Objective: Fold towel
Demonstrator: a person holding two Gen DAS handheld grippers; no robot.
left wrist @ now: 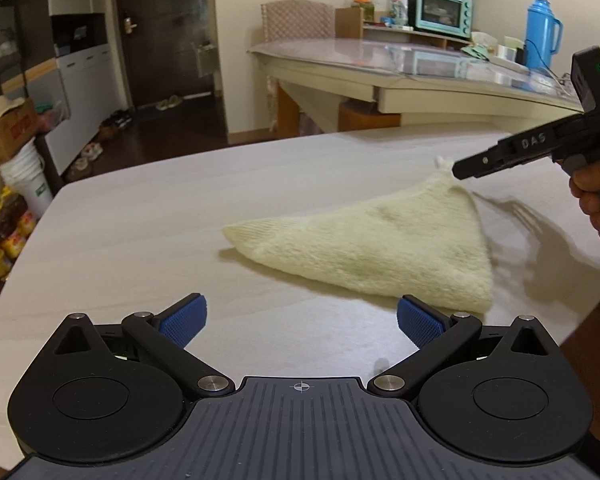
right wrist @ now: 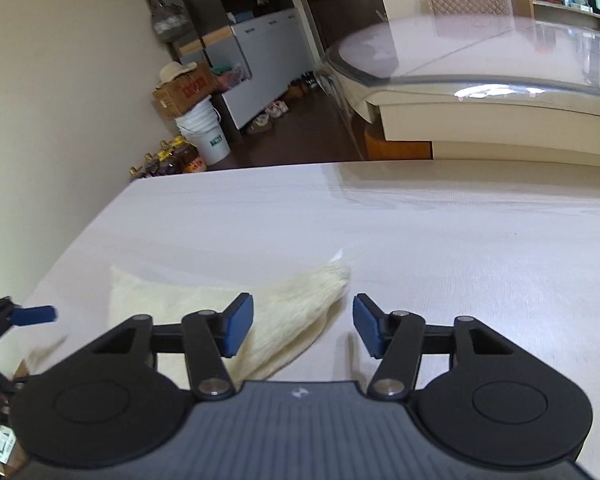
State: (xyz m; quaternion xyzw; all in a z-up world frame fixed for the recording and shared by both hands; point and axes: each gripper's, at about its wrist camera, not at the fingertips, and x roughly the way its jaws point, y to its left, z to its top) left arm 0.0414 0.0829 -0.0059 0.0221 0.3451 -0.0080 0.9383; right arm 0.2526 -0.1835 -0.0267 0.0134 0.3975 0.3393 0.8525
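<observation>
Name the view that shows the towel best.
The left wrist view: the whole towel lies there as a triangle on the table. The right wrist view shows only part of it, behind the right gripper.

Worktop (left wrist: 140, 220): pale, wood-grained, rounded corner.
On worktop: cream towel (left wrist: 364, 244), folded into a triangle, lying flat.
Towel tip: small white tag (left wrist: 443, 161).
</observation>
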